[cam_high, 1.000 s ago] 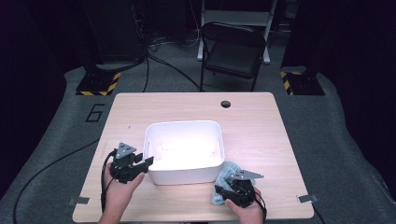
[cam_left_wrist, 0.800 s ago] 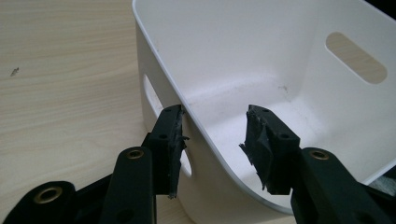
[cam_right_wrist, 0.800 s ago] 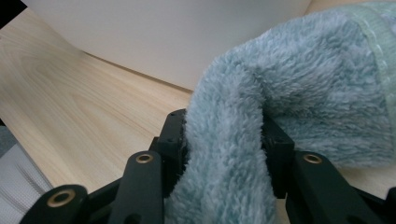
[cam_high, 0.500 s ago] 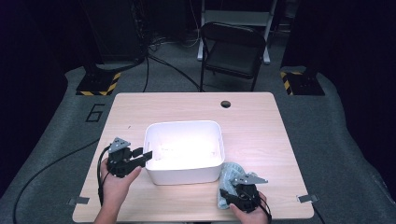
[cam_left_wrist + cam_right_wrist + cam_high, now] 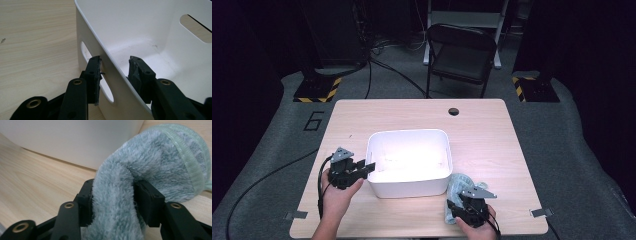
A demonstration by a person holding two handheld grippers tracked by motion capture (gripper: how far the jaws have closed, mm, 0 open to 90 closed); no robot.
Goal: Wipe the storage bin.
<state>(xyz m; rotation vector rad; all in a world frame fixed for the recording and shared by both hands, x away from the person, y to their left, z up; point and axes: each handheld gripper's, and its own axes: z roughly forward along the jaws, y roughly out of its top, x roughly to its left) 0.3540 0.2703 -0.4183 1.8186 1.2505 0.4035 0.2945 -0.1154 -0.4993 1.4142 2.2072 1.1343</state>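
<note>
At the left, the left hand-held gripper [image 5: 366, 167] straddles the left wall of the white tub [image 5: 432, 186], which sits mid-bench [image 5: 492, 130]. Its jaws have just been closing: the outer one lies against the wall beside a handle slot, the inner one stands off it. At the right, the right hand-held gripper [image 5: 455, 206] has a fold of blue-green fluffy cloth [image 5: 460, 183] between its jaws, which have just been opening. The cloth lies just beside the tub's front right corner.

Cloth [image 5: 150, 167] — lower end cut off
</note>
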